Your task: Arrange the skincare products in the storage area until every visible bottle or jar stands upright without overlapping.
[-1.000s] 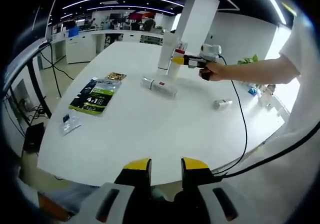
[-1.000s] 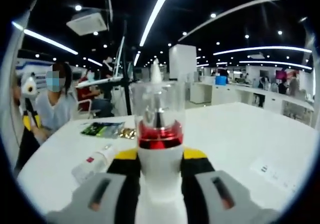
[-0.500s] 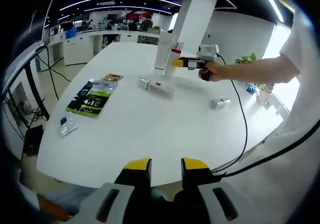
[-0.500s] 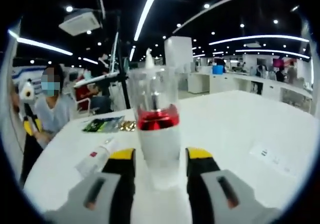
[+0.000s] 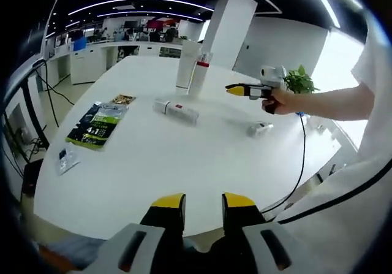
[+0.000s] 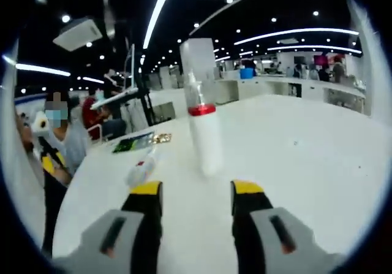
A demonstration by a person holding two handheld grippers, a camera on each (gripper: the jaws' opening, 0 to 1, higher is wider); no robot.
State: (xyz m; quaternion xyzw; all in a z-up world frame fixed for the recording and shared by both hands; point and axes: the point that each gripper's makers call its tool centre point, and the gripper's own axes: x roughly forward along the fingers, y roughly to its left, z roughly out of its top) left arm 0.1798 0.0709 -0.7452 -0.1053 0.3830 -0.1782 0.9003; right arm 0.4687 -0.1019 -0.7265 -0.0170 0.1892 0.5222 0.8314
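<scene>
Right gripper (image 6: 197, 197), yellow-tipped jaws parted, grasps nothing; it hovers over the white table (image 6: 318, 157). The white pump bottle with red collar and clear cap (image 6: 204, 133) stands upright just ahead, apart from the jaws. Left gripper (image 5: 195, 204) hangs at the near table edge, jaws apart, empty. The left gripper view adds a tall white tube (image 5: 185, 64) standing beside the pump bottle, one clear bottle lying flat (image 5: 176, 110), one small silver jar on its side (image 5: 259, 129), three packets (image 5: 95, 122).
</scene>
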